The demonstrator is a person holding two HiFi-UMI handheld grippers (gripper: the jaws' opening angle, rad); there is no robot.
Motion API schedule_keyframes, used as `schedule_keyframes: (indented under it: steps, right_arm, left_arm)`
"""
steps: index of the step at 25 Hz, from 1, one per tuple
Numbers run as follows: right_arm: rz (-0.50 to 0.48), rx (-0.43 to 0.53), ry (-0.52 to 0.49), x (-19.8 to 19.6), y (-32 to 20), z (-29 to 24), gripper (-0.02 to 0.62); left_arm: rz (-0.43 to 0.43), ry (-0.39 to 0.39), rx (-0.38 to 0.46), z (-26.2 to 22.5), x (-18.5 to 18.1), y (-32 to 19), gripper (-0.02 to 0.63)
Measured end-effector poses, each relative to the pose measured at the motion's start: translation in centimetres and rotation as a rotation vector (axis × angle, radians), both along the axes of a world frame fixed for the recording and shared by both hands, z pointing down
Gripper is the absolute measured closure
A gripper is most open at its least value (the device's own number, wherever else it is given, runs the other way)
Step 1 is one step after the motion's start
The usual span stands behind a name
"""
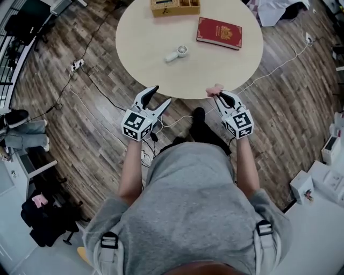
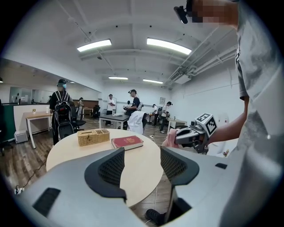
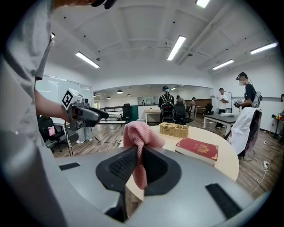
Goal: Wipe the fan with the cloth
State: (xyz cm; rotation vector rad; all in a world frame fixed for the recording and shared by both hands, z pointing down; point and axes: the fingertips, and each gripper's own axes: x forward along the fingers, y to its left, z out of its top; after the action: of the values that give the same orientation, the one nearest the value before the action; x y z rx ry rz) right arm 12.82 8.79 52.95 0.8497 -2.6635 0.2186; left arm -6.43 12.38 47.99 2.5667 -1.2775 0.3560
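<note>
At the near edge of the round table (image 1: 231, 70), both grippers are held side by side. Left gripper (image 1: 163, 94): jaws spread, nothing between them. Right gripper (image 1: 219, 96): jaws pressed together on a pink cloth (image 3: 141, 135), which bunches above the pads and hangs below them. White handheld fan (image 1: 176, 53): lying flat near the table's centre, well apart from both grippers. Red book (image 1: 219, 33): right of the fan. Wicker basket (image 1: 174, 6): at the far edge.
</note>
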Motion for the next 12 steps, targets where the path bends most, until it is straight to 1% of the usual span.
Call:
schedule_keyframes:
  steps: [5, 12]
  right_arm:
    - [-0.052, -0.011, 0.01, 0.3, -3.5, 0.4, 0.555]
    - [-0.138, 0.0, 0.018, -0.5, -9.1, 0.2, 0.555]
  left_arm:
    - [-0.037, -0.004, 0.001, -0.1, 0.8, -3.2, 0.339]
    - [-0.103, -0.017, -0.01, 0.4, 0.8, -8.0, 0.339]
